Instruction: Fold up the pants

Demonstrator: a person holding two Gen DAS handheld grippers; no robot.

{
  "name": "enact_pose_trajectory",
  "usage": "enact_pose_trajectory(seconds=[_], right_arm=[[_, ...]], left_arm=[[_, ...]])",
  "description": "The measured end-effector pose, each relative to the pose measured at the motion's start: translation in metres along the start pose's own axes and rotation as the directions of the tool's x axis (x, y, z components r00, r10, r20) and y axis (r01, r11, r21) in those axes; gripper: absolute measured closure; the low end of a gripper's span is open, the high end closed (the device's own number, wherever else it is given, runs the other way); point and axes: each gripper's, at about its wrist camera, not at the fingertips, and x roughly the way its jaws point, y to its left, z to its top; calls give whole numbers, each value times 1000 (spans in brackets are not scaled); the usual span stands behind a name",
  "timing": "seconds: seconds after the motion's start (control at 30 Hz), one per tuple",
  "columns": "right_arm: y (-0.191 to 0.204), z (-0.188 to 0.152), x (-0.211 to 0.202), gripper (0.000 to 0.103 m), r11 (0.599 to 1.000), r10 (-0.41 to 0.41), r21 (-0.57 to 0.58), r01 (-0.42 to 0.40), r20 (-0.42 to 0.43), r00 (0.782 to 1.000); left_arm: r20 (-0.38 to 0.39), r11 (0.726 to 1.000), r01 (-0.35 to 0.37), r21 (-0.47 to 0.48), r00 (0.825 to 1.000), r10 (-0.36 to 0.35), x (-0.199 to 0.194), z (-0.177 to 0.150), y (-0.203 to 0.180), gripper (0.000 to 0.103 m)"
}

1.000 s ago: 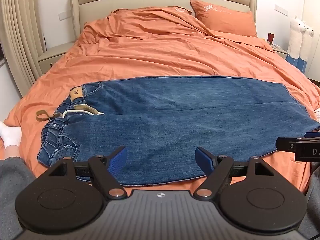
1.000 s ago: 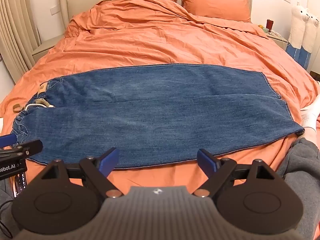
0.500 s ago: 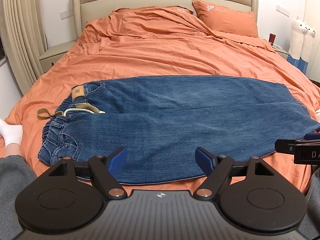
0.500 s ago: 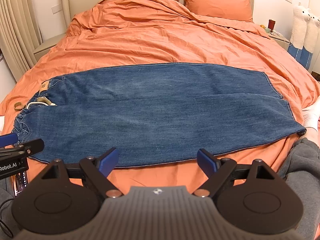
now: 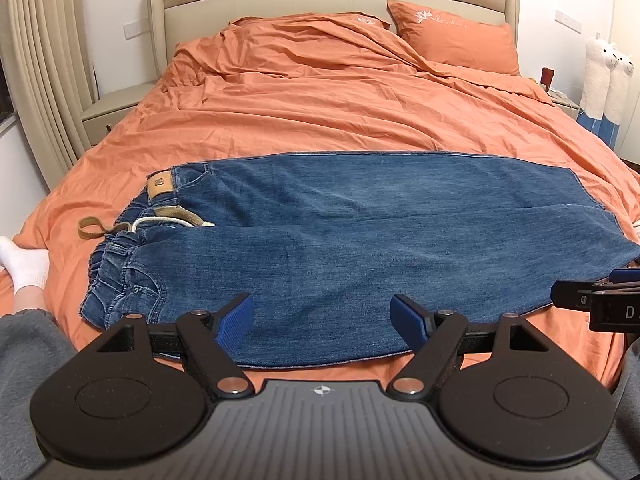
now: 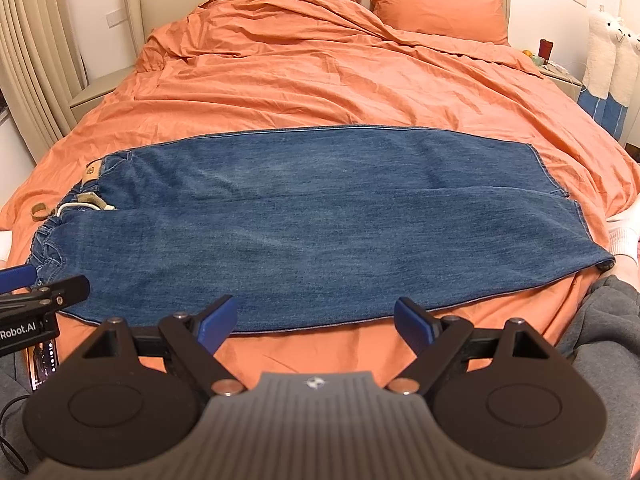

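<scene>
I find the jeans [image 5: 360, 248] laid flat across the bed [image 5: 320, 100], legs stacked, waistband left, ready for folding. My left gripper [image 5: 320, 316] and right gripper [image 6: 316, 318] hover spread at the near edge, holding nothing.

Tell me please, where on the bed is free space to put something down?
The wide orange duvet is bare between the blue denim pants and the orange pillow. Near the foot, only a narrow orange strip lies between the pants and the open grippers.
</scene>
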Motion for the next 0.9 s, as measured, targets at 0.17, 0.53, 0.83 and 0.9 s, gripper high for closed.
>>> enact_pose_trajectory(seconds=[0.17,0.53,0.83,0.9], right_arm=[[0,-1,-1,21,1000,0,-1,0,0,1000],[-1,0,-2,21,1000,-3,-2,3,5,1000],[0,-1,-3,21,1000,-2,-4,2,6,1000],[0,-1,-3,21,1000,-3,-4,3,6,1000]], left_arm=[[0,1000,0,-1,1000,0,0,0,0,12],[0,1000,-3,-1,1000,3,-2,0,-1,12],[2,1000,-3,1,1000,3,-5,1,0,12],[2,1000,-4,1,1000,4,-5,1,0,12]])
